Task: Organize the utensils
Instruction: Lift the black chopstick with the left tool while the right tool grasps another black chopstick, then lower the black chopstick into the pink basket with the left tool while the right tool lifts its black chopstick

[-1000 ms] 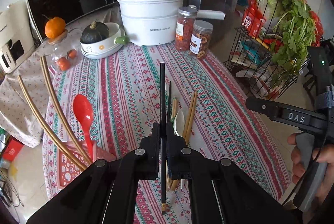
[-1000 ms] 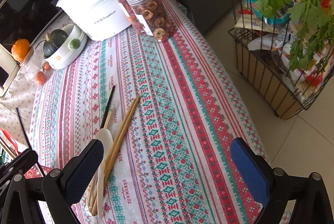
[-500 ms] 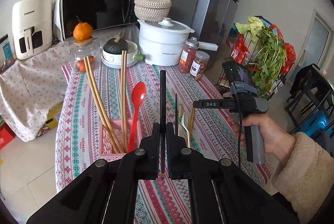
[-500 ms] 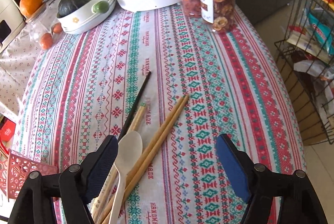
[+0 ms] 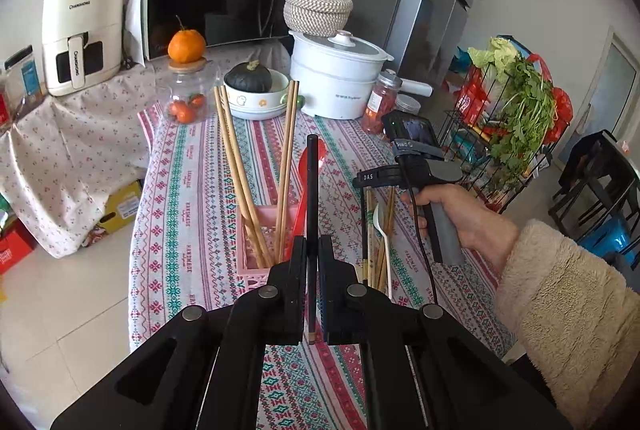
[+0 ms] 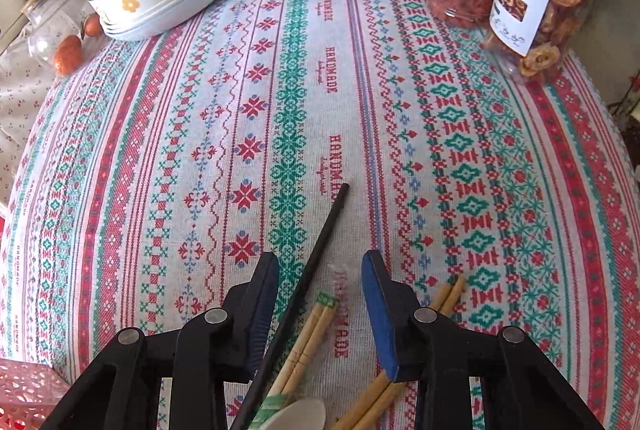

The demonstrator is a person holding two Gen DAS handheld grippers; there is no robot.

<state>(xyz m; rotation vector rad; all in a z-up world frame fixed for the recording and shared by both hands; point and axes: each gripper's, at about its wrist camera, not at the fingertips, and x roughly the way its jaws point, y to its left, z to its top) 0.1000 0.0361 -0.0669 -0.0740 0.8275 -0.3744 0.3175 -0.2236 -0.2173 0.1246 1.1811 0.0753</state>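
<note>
My left gripper [image 5: 313, 262] is shut on a black chopstick [image 5: 312, 189], which stands upright between the pads above a pink basket [image 5: 250, 230]. Several long wooden chopsticks [image 5: 236, 165] and a red spoon [image 5: 304, 185] stand in that basket. My right gripper [image 6: 320, 274] hangs low over the striped tablecloth with its jaws closing. A second black chopstick [image 6: 320, 242] and a paper-wrapped wooden pair [image 6: 308, 330] lie between its blue pads [image 6: 378, 314], which touch neither. A white spoon [image 6: 298, 414] and two bare wooden chopsticks [image 6: 448, 294] lie beside them.
A white pot [image 5: 336, 73], two snack jars [image 6: 536, 1], a bowl with a dark squash [image 5: 252, 89] and a glass jar topped by an orange [image 5: 186, 85] line the far side. A wire rack of greens [image 5: 516, 117] stands past the right table edge.
The left gripper has drawn back with its black chopstick, so the pink basket now sits just ahead. The right gripper has dropped onto the utensil pile and its jaws have narrowed.
</note>
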